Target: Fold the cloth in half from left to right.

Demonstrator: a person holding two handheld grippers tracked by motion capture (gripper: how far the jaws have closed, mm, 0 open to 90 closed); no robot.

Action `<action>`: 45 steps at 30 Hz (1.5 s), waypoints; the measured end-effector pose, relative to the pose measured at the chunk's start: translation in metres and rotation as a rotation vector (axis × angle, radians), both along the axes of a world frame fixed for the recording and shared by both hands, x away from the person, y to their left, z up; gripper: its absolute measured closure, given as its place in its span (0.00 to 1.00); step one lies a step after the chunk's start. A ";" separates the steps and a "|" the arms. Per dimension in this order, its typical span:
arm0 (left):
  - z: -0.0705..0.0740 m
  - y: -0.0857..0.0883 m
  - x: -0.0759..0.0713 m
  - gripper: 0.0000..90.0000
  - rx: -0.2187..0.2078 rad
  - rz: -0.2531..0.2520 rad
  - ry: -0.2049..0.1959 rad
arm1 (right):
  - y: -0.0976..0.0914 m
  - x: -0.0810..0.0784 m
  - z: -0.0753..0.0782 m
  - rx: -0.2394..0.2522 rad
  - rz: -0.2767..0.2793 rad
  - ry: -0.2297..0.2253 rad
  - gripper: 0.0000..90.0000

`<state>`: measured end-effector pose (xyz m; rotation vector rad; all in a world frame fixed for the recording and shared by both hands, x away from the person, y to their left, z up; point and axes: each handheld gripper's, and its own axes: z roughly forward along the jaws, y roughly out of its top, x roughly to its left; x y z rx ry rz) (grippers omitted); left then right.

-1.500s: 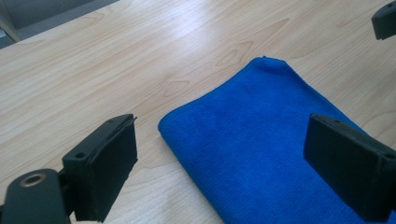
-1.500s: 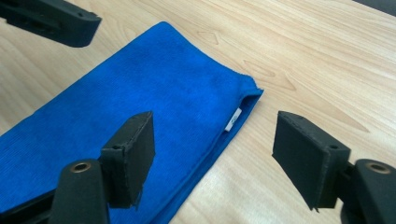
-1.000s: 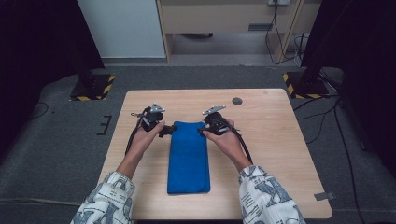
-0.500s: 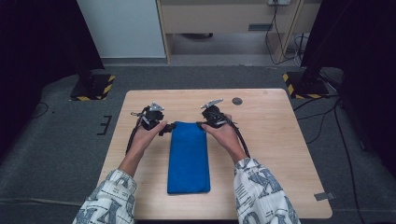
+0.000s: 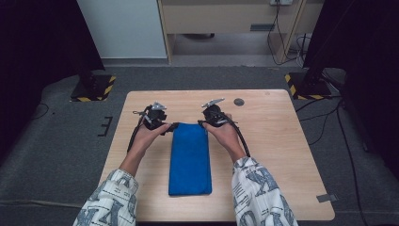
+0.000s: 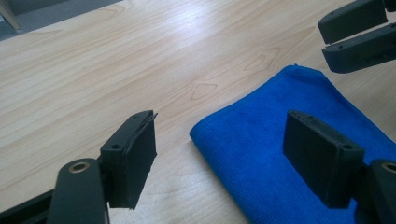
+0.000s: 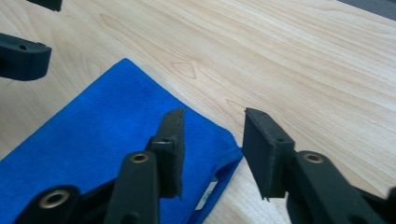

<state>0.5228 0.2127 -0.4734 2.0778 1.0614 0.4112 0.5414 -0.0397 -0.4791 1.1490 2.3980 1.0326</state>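
We wore white sleeves (image 5: 109, 197) with a grey-blue print; our black grippers, left (image 5: 171, 127) and right (image 5: 201, 123), had brass-ringed screws, grey top plates and trailing black cables.

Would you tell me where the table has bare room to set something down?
Free: the table right of the blue towel, and the far strip. Crowded: the towel's far corners, at the left gripper and right gripper.

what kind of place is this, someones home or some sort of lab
Most likely a lab or recording room, not a home: a bare wooden table stands on grey carpet, dark stands with yellow-black striped bases flank it, and cables trail across the floor.
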 end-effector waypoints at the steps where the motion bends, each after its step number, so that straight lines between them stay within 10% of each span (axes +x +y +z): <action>1: -0.001 0.000 0.002 0.29 0.006 0.002 0.004 | 0.000 0.001 0.000 0.001 -0.010 0.005 0.68; 32: -0.045 -0.013 0.020 0.35 0.065 0.031 0.082 | -0.001 0.023 -0.042 -0.002 -0.070 0.134 0.54; 41: -0.052 -0.014 0.017 0.43 0.064 0.045 0.079 | 0.005 0.016 -0.043 -0.019 -0.019 0.105 0.76; 45: -0.052 -0.016 0.012 0.64 0.045 0.018 0.068 | 0.006 0.015 -0.043 -0.016 -0.012 0.114 0.90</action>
